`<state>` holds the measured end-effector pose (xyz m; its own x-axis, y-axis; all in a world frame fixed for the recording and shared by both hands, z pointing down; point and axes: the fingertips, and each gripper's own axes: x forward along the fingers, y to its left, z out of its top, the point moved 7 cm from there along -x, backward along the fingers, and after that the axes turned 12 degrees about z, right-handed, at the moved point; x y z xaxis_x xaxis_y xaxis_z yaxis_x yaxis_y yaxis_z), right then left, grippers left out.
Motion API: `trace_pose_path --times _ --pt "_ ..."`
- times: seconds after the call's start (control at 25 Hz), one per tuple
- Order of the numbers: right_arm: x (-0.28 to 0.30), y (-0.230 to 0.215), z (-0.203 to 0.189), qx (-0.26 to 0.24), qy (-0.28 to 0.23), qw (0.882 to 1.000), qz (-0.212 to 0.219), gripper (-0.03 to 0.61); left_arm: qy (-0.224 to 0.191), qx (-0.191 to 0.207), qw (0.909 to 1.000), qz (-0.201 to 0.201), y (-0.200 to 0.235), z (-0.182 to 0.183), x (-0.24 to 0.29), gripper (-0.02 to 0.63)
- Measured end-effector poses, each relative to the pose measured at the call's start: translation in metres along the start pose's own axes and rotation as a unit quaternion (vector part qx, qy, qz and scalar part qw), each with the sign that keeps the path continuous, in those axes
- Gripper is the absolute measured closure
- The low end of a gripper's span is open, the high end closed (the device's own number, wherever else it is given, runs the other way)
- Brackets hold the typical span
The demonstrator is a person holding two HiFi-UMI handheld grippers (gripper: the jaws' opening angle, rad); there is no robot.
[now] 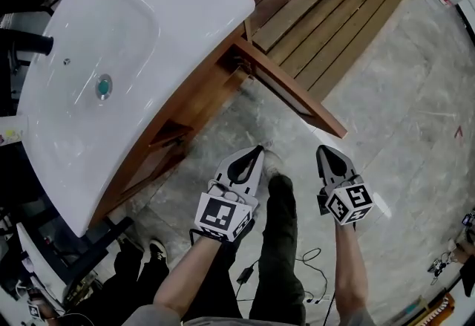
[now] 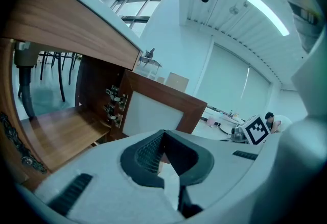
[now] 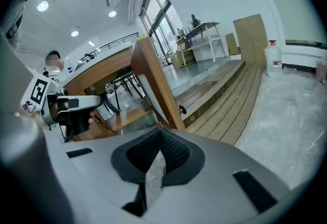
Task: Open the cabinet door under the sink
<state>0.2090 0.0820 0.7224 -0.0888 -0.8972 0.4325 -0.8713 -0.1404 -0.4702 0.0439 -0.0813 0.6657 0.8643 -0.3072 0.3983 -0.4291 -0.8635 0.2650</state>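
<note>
Mottled grey concrete floor (image 1: pixel 401 94) meets a platform of wooden decking (image 1: pixel 334 12) in a bright, white-walled room. A white sink (image 1: pixel 185 5) tops a wooden cabinet (image 1: pixel 189 113), and its cabinet door (image 1: pixel 293 94) stands swung wide open. Near the door's free edge, the left gripper (image 1: pixel 256 148) and right gripper (image 1: pixel 324 150) hover above the floor, both clenched on nothing.

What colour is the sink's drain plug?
Teal drain plug, clearest in the head view.
</note>
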Motion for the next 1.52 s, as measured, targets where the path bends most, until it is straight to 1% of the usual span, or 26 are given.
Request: trace_pose_path --times 0.16,0.36,0.52,0.64,0.84,1.0,1.12,1.24,1.36,1.52 --pt "-0.004 0.012 0.013 -0.001 -0.016 1.0 0.004 0.569 -0.005 0.005 1.0 -0.002 -0.003 0.01 -0.005 0.606" --pt "-0.008 0.032 0.037 -0.01 -0.036 0.999 0.012 0.57 -0.01 0.004 0.9999 -0.001 -0.006 0.033 -0.016 0.606" --pt "-0.009 0.046 0.061 -0.026 -0.041 0.999 0.022 0.571 -0.027 0.012 0.9996 0.005 -0.003 0.05 -0.025 0.606" --pt "-0.014 0.057 0.082 -0.038 -0.046 0.998 0.027 0.571 -0.036 0.014 0.9992 0.007 -0.006 0.071 -0.031 0.606" --pt "-0.032 0.088 0.135 -0.05 -0.069 0.996 0.039 0.571 -0.052 0.017 0.9984 0.011 -0.021 0.122 -0.05 0.606" --pt "-0.055 0.121 0.186 -0.057 -0.089 0.993 0.051 0.571 -0.072 0.02 0.9971 0.015 -0.042 0.176 -0.072 0.606" --pt "-0.072 0.148 0.222 -0.072 -0.105 0.99 0.064 0.571 -0.086 0.031 0.9956 0.016 -0.061 0.217 -0.091 0.606" --pt "-0.086 0.172 0.256 -0.079 -0.12 0.986 0.082 0.571 -0.105 0.038 0.9933 0.031 -0.075 0.253 -0.111 0.606" --pt "-0.098 0.198 0.289 -0.092 -0.131 0.981 0.108 0.571 -0.124 0.036 0.9904 0.049 -0.084 0.285 -0.13 0.606" --pt "-0.112 0.231 0.328 -0.111 -0.15 0.973 0.136 0.571 -0.153 0.053 0.9845 0.068 -0.094 0.328 -0.157 0.606"
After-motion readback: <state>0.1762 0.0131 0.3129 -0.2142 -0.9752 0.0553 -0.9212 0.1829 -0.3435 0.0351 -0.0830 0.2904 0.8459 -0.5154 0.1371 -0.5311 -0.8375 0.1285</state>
